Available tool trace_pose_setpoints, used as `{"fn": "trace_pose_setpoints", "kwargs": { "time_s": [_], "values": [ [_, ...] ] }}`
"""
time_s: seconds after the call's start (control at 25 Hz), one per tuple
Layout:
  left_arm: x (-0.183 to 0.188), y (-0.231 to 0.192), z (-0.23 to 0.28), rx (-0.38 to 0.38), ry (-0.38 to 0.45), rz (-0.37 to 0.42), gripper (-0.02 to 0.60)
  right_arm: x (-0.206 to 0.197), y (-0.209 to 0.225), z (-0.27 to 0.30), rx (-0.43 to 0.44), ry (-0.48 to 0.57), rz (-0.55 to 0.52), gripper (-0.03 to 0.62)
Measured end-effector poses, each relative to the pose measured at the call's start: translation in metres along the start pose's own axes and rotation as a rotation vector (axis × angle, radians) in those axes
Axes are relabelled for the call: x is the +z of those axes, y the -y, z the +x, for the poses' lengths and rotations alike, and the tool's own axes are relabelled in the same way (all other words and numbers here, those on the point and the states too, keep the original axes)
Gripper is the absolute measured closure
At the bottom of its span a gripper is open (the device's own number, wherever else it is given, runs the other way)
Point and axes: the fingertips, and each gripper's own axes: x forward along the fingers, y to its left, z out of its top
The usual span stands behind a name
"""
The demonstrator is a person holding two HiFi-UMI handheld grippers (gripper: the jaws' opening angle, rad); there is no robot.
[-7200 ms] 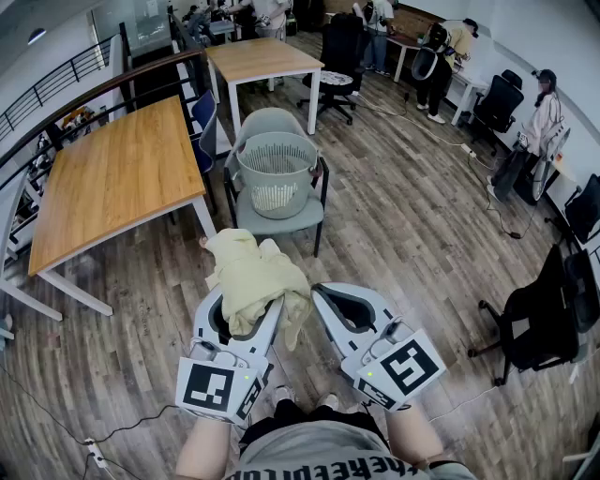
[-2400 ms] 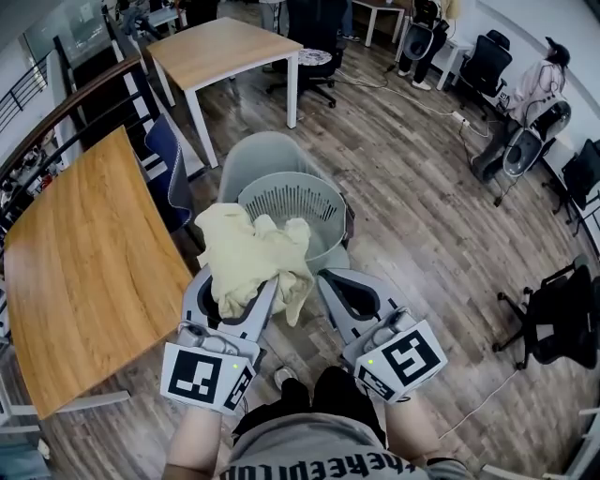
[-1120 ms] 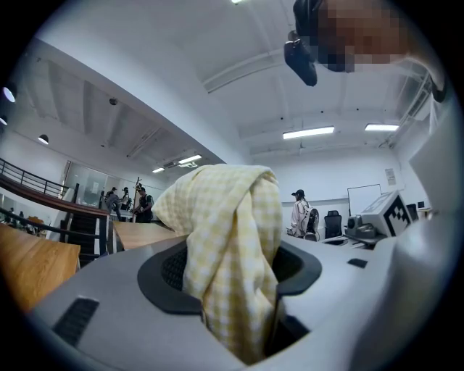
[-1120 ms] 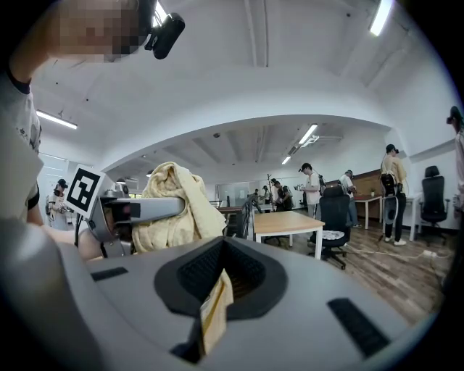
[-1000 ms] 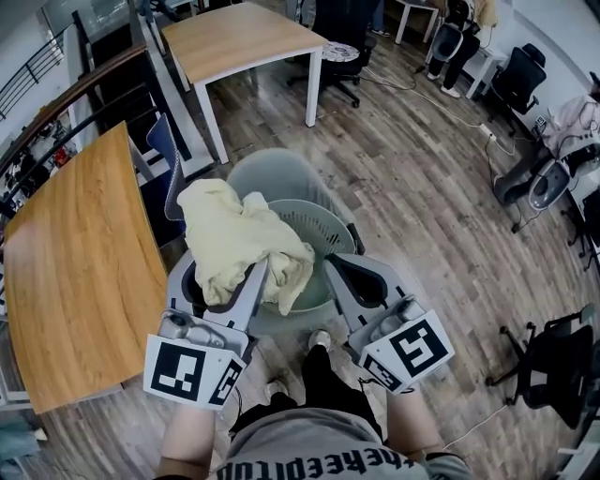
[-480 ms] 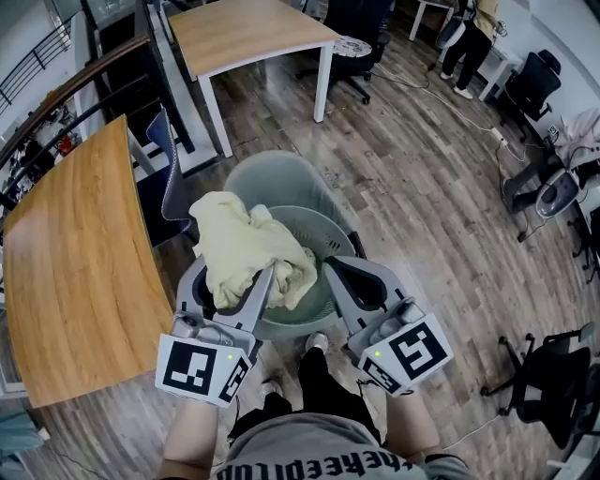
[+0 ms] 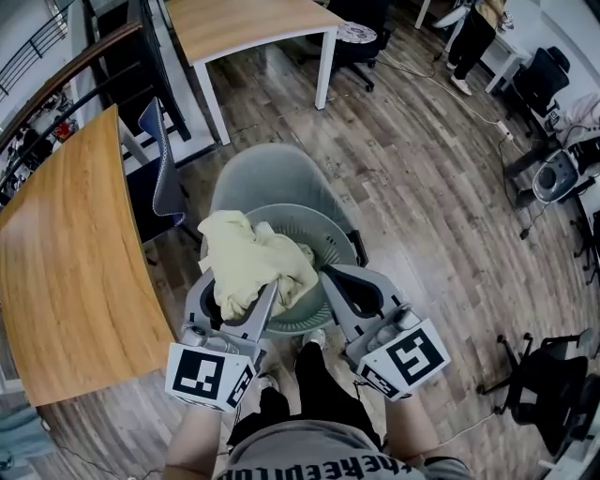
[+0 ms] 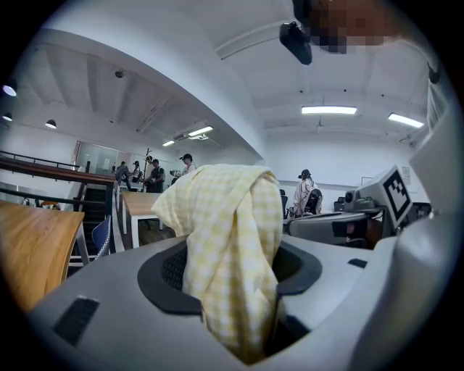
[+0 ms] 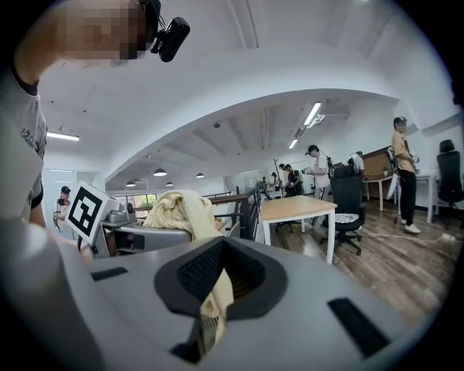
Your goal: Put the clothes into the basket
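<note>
A pale yellow checked cloth (image 7: 251, 262) is bunched up over the near left rim of the grey slotted basket (image 7: 333, 225). The basket stands on a grey chair (image 7: 272, 173). My left gripper (image 7: 242, 283) is shut on the thick bundle, which fills its jaws in the left gripper view (image 8: 232, 253). My right gripper (image 7: 330, 275) sits beside it over the basket's near rim. Its jaws are shut on a thin strip of the same cloth (image 9: 212, 308). The rest of the cloth (image 9: 181, 206) rises from the left gripper (image 9: 138, 235) to the left in the right gripper view.
A long wooden table (image 7: 66, 244) runs along the left, with a blue chair (image 7: 159, 169) between it and the basket. A second wooden table (image 7: 244, 19) stands behind. Black office chairs (image 7: 553, 375) are at the right. My legs and feet (image 7: 309, 356) are just below the basket.
Both grippers have come down with the cloth toward the basket. The bundle now hangs lower, at the basket's near rim. Neither grip has altered.
</note>
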Motion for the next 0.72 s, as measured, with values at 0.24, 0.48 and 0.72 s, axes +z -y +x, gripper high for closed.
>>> {"fn": "trace_pose_setpoints", "kwargs": {
  "time_s": [0.24, 0.48, 0.72],
  "values": [
    [-0.033, 0.001, 0.01, 0.007, -0.062, -0.022, 0.328, -0.017, 0.008, 0.005, 0.011, -0.03, 0.02, 0.585],
    [-0.062, 0.005, 0.017, 0.015, -0.127, -0.037, 0.328, -0.031, 0.015, 0.005, 0.016, -0.057, 0.044, 0.585],
    [-0.097, 0.003, 0.027, 0.013, -0.197, -0.051, 0.328, -0.048, 0.02, 0.01, 0.022, -0.086, 0.066, 0.585]
  ]
}}
